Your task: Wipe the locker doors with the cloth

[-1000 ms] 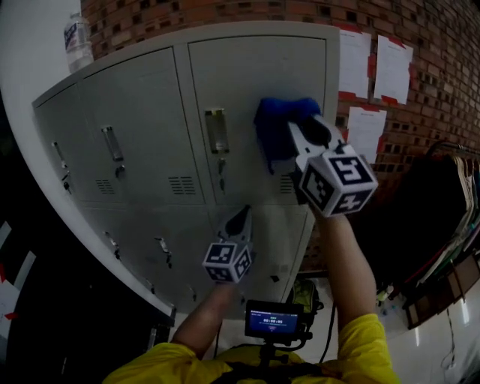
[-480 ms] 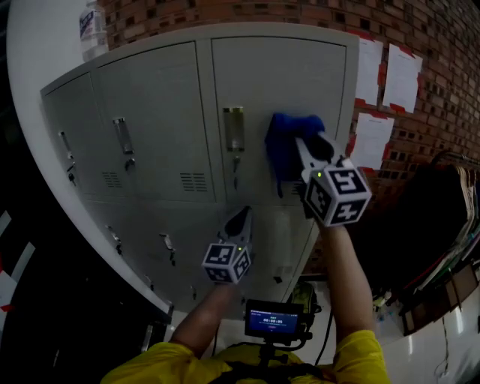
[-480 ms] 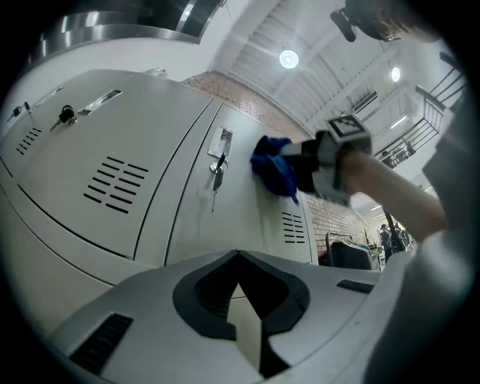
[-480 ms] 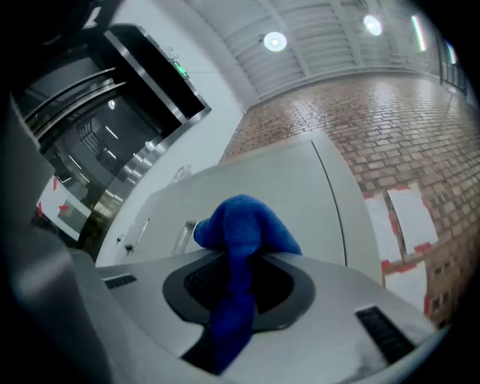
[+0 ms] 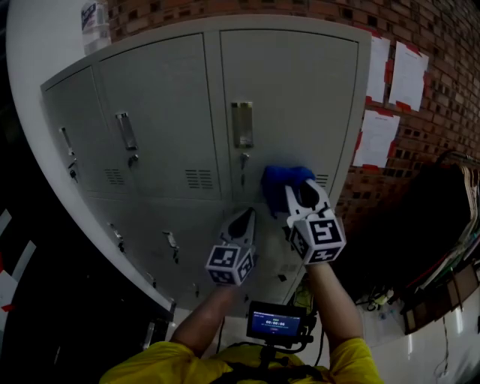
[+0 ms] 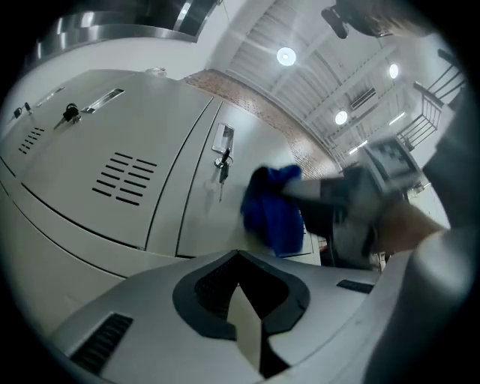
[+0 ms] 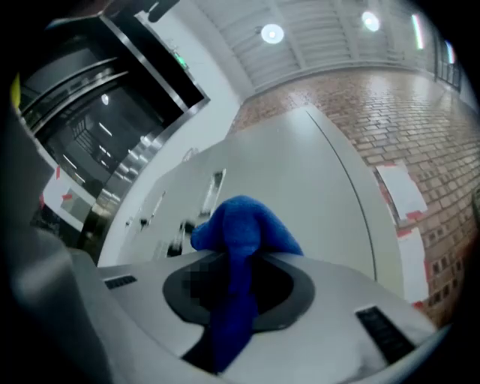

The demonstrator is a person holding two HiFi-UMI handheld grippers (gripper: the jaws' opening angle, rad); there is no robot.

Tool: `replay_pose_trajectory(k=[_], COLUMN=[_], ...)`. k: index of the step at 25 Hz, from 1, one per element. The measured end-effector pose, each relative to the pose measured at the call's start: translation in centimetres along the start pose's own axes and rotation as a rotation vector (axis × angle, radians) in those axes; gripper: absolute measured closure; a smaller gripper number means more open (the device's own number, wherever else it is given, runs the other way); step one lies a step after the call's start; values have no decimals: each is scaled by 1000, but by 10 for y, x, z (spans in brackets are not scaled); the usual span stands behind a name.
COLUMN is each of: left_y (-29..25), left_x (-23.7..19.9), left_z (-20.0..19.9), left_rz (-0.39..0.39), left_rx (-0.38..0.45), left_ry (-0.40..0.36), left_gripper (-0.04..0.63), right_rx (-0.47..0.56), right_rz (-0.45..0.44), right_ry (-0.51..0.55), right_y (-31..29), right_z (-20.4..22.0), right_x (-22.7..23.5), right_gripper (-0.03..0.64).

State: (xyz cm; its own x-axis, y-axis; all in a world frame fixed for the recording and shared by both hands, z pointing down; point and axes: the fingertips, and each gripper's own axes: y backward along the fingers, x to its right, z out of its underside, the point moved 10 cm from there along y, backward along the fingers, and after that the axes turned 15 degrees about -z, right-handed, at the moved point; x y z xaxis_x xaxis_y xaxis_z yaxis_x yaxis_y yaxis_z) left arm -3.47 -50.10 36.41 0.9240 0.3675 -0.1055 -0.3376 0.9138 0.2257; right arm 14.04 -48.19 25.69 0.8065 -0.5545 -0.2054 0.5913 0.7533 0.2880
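A blue cloth (image 5: 283, 185) is pressed against the lower part of the grey upper right locker door (image 5: 292, 105), below its handle (image 5: 241, 124). My right gripper (image 5: 304, 196) is shut on the cloth (image 7: 240, 247), which bunches out past the jaws and hangs down between them. My left gripper (image 5: 241, 223) hovers lower, in front of the lower row of doors, shut with nothing in it (image 6: 244, 315). In the left gripper view the cloth (image 6: 271, 206) and the blurred right gripper (image 6: 360, 206) show against the door.
Other grey locker doors (image 5: 157, 120) with handles and vent slots stretch to the left. A brick wall with paper sheets (image 5: 375, 139) stands to the right. A bottle (image 5: 94, 16) sits on top of the lockers. A small screen (image 5: 274, 322) is below, at my chest.
My right gripper has dragged the cloth down the upper right door, from near its top right to its bottom edge. The left gripper has stayed in place.
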Motion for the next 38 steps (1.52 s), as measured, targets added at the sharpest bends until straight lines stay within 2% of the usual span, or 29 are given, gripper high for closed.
replay_pose_trajectory(k=[3, 6, 8, 10, 13, 16, 17, 20, 23, 26, 29, 34, 36, 38], left_y=[-1, 1, 3, 5, 8, 10, 10, 10, 12, 17, 22, 41, 52, 60], left_x=[-6, -9, -14, -20, -31, -40, -43, -46, -45, -45, -48, -53, -58, -66], left_z=[1, -2, -6, -8, -9, -6, -6, -5, -4, 2, 7, 7, 7, 12], left_rz=[-4, -6, -14, -23, -33, -43, -44, -42, -38, -35, -45, -55, -59, -70], left_rx=[-23, -20, -18, -16, -15, -23, -26, -30, -35, -49, -62, -55, -44, -59], left_ry=[-3, -18, -20, -21, -15, -9, -8, -12, -10, -11, -7, -11, -25, -37], left_gripper=[600, 600, 600, 600, 600, 600, 600, 600, 600, 600, 600, 600, 600, 600], right_rx=[143, 151, 143, 105, 74, 56, 45, 11, -7, -89, -125, -89, -88, -93], right_rz=[-97, -147, -174, -174, -149, -138, -131, -123, -96, -130, -118, -85, -40, 22], right_ry=[30, 101, 111, 135, 188, 183, 171, 48, -35, -36, -41, -85, -83, -125], right_y=[-52, -116, -142, -152, -143, -110, -98, -65, -45, -47, -48, -4, 28, 55], right_z=[-117, -216, -258, -267, -237, -168, -139, -54, 8, 57, 82, 75, 73, 78], right_x=[16, 21, 14, 6, 2, -5, -8, -19, -31, -55, -69, -82, -87, -87], right_gripper=[543, 541, 541, 541, 541, 541, 541, 541, 541, 541, 541, 541, 541, 541])
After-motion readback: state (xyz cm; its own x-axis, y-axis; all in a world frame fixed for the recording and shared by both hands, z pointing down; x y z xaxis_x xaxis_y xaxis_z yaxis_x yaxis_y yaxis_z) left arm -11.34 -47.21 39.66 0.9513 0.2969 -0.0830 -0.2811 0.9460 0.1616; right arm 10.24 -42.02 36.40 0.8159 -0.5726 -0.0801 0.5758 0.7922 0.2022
